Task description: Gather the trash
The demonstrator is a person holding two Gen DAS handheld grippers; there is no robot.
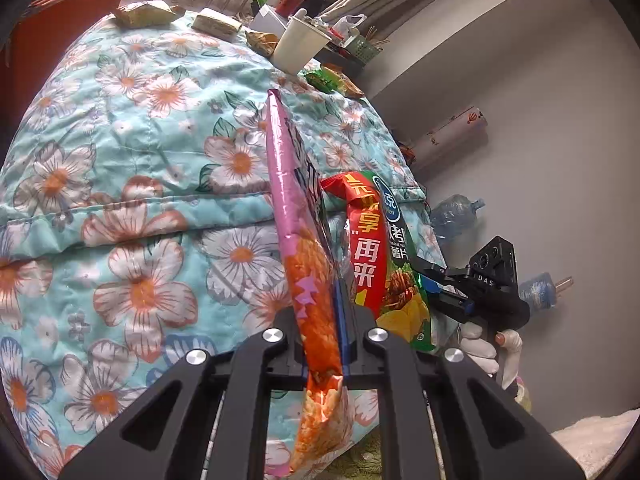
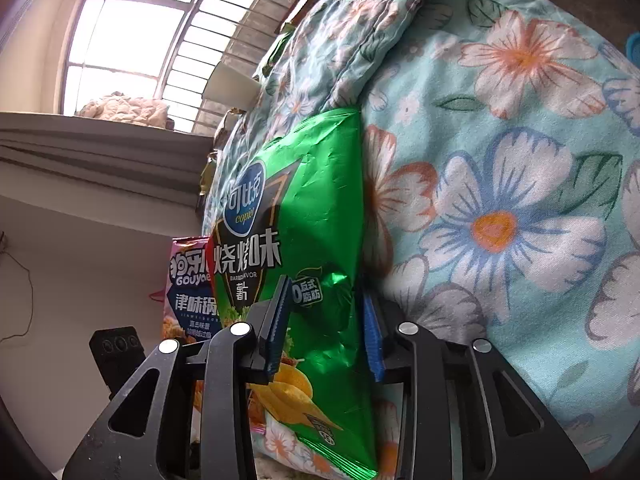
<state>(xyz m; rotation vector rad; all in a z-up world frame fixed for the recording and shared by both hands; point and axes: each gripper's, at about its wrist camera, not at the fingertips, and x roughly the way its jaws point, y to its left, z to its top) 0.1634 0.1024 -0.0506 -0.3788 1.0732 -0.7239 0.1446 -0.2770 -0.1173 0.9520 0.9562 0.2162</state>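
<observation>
Left claw (image 1: pixel 325 344) clamped on pink-orange snack bag (image 1: pixel 298 248), held edge-on, rising toward 12 o'clock over floral quilt (image 1: pixel 132 184). Right claw (image 2: pixel 326 332) grips green chip bag (image 2: pixel 316 240) across its lower half, jaws narrow, bag between the pads, upright against the quilt. In the left view the green bag sits at 3 o'clock just beside the pink one. More wrappers (image 1: pixel 146 14) at the quilt's far edge, 11 o'clock; white cup (image 1: pixel 298 42) at 12.

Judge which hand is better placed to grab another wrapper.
Neither stands out: the left gripper is shut on the pink snack bag, and the right gripper holds the green chip bag.
</observation>
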